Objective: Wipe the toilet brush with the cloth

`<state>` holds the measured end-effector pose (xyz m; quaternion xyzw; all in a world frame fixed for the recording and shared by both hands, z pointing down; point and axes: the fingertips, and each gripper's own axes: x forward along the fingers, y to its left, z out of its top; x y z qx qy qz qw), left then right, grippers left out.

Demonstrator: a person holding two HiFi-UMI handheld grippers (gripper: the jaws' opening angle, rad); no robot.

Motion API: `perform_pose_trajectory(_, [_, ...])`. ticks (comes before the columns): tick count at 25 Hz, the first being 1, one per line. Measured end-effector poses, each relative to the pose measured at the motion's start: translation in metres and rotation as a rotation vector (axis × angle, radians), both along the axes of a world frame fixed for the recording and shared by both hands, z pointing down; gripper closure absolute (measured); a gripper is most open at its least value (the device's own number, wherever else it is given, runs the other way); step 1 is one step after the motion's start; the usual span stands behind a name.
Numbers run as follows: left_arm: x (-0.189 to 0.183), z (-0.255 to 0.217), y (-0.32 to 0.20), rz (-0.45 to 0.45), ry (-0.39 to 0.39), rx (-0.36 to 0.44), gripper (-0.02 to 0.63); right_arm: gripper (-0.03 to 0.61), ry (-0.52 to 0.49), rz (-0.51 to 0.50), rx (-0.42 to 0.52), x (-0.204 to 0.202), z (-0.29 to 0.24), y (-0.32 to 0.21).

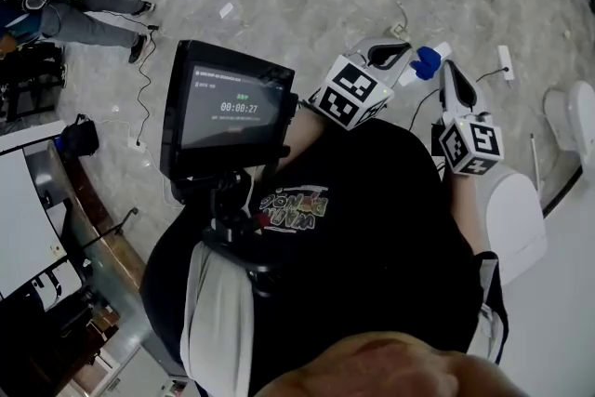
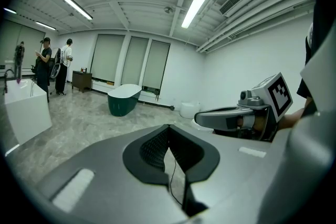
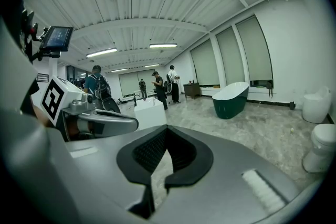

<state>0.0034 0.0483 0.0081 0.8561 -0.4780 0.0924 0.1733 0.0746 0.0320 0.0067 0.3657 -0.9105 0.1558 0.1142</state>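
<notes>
**Head view.** The person is looking down past a black shirt (image 1: pixel 372 228) and a chest-mounted monitor (image 1: pixel 232 107). The left gripper (image 1: pixel 400 48) and the right gripper (image 1: pixel 450 67) are pointing out over the grey marble floor (image 1: pixel 279 5), side by side but not touching. A blue and white thing (image 1: pixel 426 62) is showing on the floor between their tips. It may be the toilet brush, though I cannot tell for sure. A white toilet (image 1: pixel 516 218) is sitting just right of the right gripper with its lid down, so its bowl is hidden. The floor ahead is lying wide open, with a thin cable (image 1: pixel 144 79) crossing it. A curved brown ledge (image 1: pixel 102 228) is running along the left. The monitor is showing 00:00:27. The shirt print is too garbled to read.

**Left gripper view.** The jaws are pressing together with nothing between them, and the black ribbed pads (image 2: pixel 152 147) are meeting at the tip. The right gripper is reaching in from the right. Across open floor a dark green bathtub (image 2: pixel 124 99) is standing by the windows, its inside hidden. A second white toilet (image 2: pixel 189 109) is standing near the wall, and a white tub (image 2: pixel 26 110) is sitting at the left edge. Two people (image 2: pixel 52 68) are standing behind it.

**Right gripper view.** These jaws are also closed on nothing. The left gripper is showing at the left. The green bathtub is standing to the right under the windows. A white basin block (image 3: pixel 149 113) is sitting mid-floor with several bystanders (image 3: pixel 157 85) around it.
</notes>
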Motion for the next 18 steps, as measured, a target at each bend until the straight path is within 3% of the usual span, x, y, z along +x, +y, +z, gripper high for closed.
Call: perform_pose_trajectory(18, [0.0035,0.0,0.0056,0.002,-0.016,-0.004,0.614,0.578,-0.002,-0.006,-0.008,-0.0004,-0.0006,0.0031])
